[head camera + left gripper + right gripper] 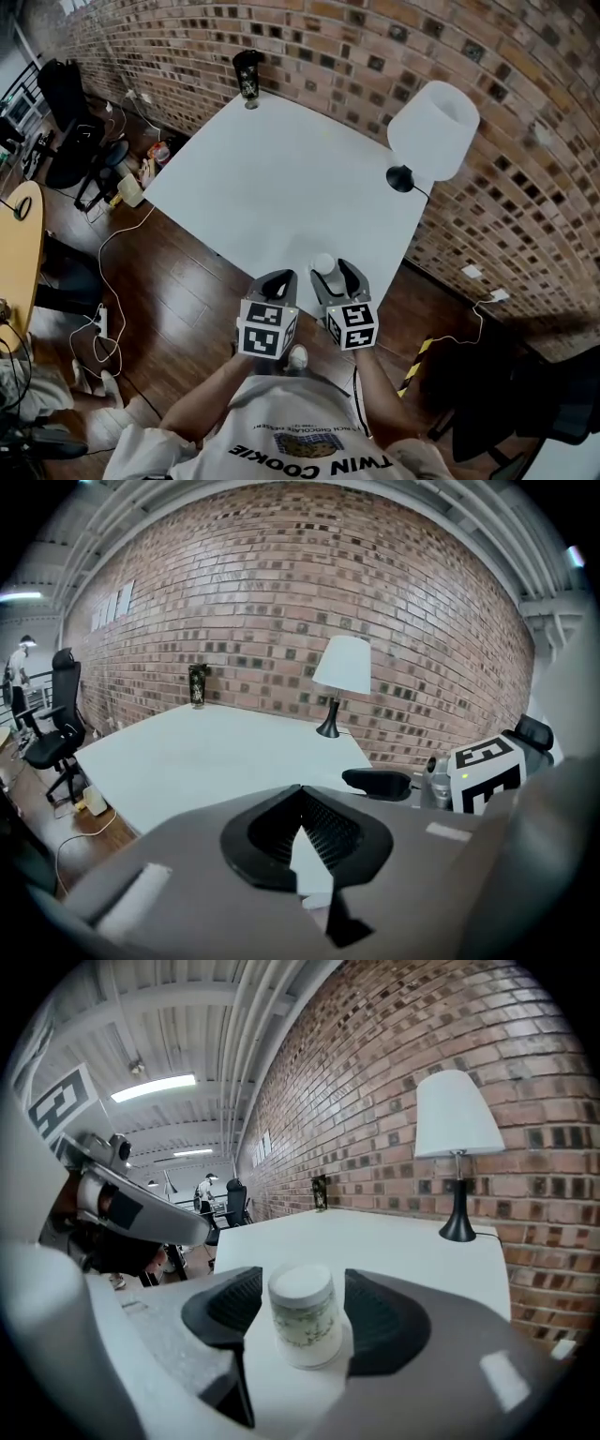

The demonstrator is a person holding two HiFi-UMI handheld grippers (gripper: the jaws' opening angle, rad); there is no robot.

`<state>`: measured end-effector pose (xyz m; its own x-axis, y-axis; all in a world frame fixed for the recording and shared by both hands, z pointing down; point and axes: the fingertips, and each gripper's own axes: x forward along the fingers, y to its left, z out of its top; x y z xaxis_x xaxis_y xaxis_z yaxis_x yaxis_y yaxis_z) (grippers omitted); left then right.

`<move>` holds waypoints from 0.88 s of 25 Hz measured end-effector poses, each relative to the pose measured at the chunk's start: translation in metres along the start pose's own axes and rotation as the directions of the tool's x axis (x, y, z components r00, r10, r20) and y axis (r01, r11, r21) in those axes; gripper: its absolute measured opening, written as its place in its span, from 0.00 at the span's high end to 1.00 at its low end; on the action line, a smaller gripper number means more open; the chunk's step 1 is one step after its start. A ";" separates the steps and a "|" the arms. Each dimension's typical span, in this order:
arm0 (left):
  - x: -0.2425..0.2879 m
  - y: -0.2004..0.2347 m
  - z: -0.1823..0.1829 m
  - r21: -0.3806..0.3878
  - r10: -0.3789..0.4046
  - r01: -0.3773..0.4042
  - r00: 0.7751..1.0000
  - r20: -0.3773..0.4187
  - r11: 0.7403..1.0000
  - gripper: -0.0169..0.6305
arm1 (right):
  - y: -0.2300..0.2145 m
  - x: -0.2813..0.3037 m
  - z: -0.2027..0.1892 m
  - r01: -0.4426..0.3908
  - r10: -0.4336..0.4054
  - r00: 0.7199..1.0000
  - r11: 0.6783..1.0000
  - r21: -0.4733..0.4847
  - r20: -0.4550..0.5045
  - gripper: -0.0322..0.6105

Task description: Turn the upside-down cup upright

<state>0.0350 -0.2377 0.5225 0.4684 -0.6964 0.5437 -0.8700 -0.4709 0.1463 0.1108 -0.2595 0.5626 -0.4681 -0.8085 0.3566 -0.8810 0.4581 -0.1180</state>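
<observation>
The left gripper (300,794) hung at the near edge of the table (272,178), jaws together and empty. Just to its right, the cup (302,1321) stood base-up between the right gripper's (300,1279) parted jaws, not yet clamped. Gripping and turning remained undone.

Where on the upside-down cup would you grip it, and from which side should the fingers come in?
Grip the cup mid-wall, fingers level from the near edge of the table, where the right gripper stands open around it. It sits rim-down and narrows upward, so a high hold could slip; a side hold should let it roll upright.
</observation>
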 end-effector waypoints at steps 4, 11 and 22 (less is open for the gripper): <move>-0.011 -0.006 -0.001 -0.001 0.028 -0.028 0.999 0.025 1.000 0.96 | 0.007 -0.022 0.011 -0.001 0.001 1.000 1.000 -0.006 0.012 0.54; -0.040 -0.021 0.003 -0.009 0.022 -0.021 0.997 0.080 1.000 0.96 | 0.033 -0.061 0.032 0.030 -0.030 0.999 0.999 0.012 0.036 0.60; -0.119 -0.047 -0.039 0.025 -0.065 0.062 0.991 0.119 0.998 0.96 | 0.112 -0.127 0.032 0.093 -0.095 0.993 0.995 0.030 0.072 0.81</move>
<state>0.0148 -0.1116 0.4834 0.5387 -0.7238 0.4313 -0.8350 -0.5269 0.1587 0.0694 -0.1176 0.4744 -0.3858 -0.8729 0.2986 -0.9225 0.3695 -0.1117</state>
